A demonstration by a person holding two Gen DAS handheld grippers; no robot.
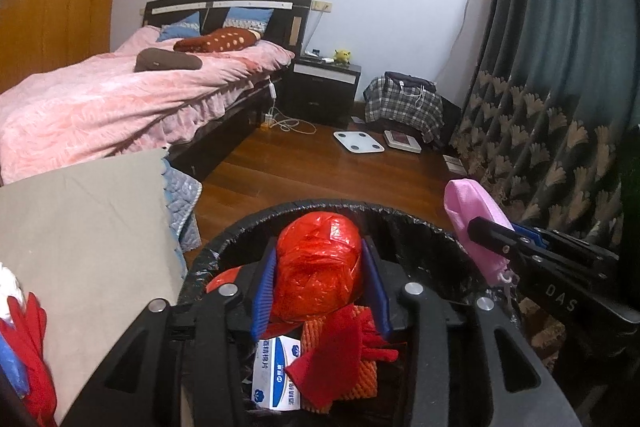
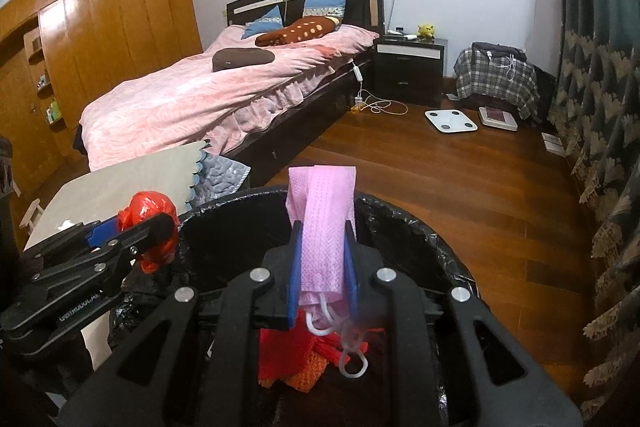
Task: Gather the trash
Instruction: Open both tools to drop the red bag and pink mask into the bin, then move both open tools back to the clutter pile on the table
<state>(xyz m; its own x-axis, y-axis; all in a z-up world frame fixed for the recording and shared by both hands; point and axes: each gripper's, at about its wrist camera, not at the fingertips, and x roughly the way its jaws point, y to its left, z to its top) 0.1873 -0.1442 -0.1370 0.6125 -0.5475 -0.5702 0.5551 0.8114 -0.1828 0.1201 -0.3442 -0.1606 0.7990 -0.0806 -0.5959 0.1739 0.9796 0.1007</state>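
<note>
While both tools hang over the black-lined bin (image 1: 320, 215), left wrist view first: left tool (image 1: 320, 287) has the balled red plastic bag (image 1: 316, 267) between its blue pads (image 1: 264, 291), both pads against the bag's sides, so gripping it. Bag sits above the bin opening. Below the tool, inside the bin: white-and-blue box (image 1: 276, 375), orange mesh (image 1: 344, 379), red scrap (image 1: 340, 359). To the tool's right, right tool (image 1: 492, 239) comes in from the edge, clamped on a pink face mask (image 1: 472, 215), over the bin's right rim. To the left, a beige-covered worktop (image 1: 88, 235) with a red glove (image 1: 36, 347) at its near edge. Ahead, wood floor, white scale (image 1: 359, 141), bed (image 1: 100, 103) with pink cover. Right wrist view: right tool (image 2: 323, 267) holds the pink face mask upright between its blue pads, pads on both sides of it, white ear loops (image 2: 352, 351) dangling below the fingers. Mask is above the bin (image 2: 400, 219) mouth; red and orange trash visible down inside under the tool. To the tool's left, left tool (image 2: 156, 231) with the red plastic bag (image 2: 152, 215) pinched at its tip, near the bin's left rim, worktop (image 2: 120, 179) behind it. Can't tell if either item touches the liner.
</note>
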